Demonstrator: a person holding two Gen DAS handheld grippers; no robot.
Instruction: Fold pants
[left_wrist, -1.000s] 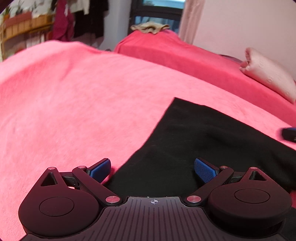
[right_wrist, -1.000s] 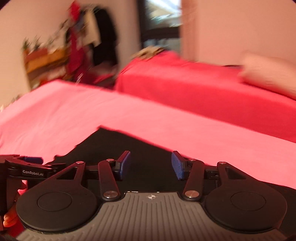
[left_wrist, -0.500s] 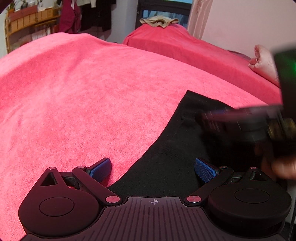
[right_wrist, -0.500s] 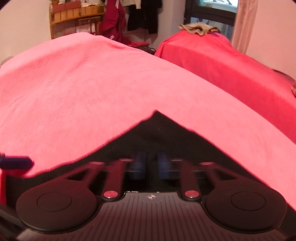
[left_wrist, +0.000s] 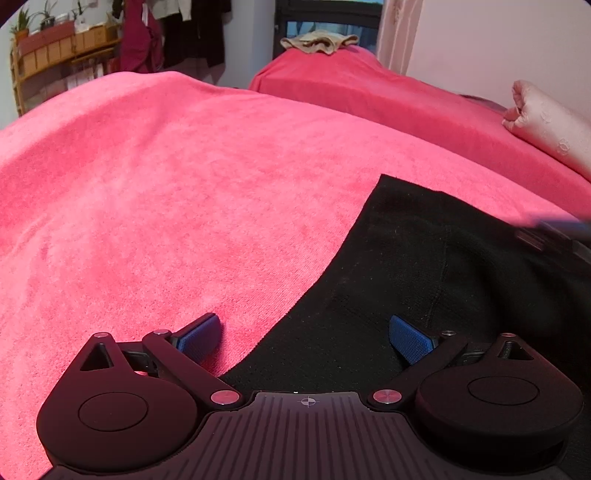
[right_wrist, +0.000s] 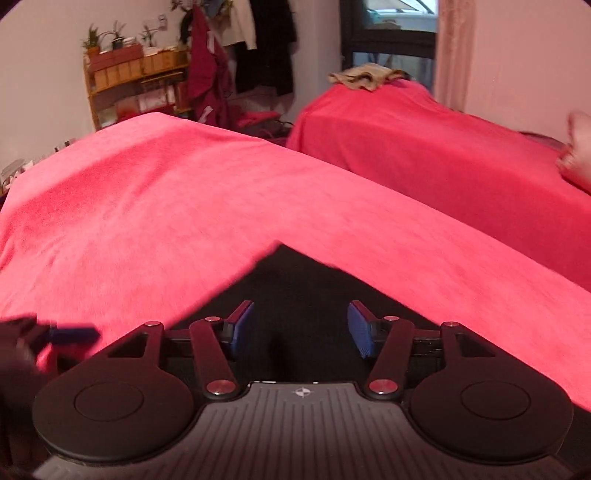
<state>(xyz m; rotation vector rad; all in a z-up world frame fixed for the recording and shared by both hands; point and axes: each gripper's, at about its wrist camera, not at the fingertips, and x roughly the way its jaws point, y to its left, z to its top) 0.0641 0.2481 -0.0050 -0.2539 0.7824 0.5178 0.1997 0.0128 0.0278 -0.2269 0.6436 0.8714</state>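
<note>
The black pants (left_wrist: 424, 266) lie flat on a pink-red blanket (left_wrist: 166, 192). In the left wrist view my left gripper (left_wrist: 306, 334) stands open, low over the pants' left edge; its left pad is over the blanket, its right pad over black cloth. The right gripper's blurred tip (left_wrist: 554, 230) shows at the right edge. In the right wrist view my right gripper (right_wrist: 301, 325) hovers over a pointed corner of the pants (right_wrist: 295, 280). Its jaws are opening, and nothing is pinched between the blue pads. A blue pad of the left gripper (right_wrist: 72, 334) shows at far left.
A second surface under a red cover (right_wrist: 443, 147) stands behind, with a beige cloth (right_wrist: 364, 75) on its far end. A pale pillow (left_wrist: 550, 122) lies at right. A wooden shelf (right_wrist: 129, 85) and hanging clothes (right_wrist: 207, 74) line the back wall.
The right gripper swung in over the pants, shut half a second ago, and now stands apart again farther right. The left gripper has stayed open in place.
</note>
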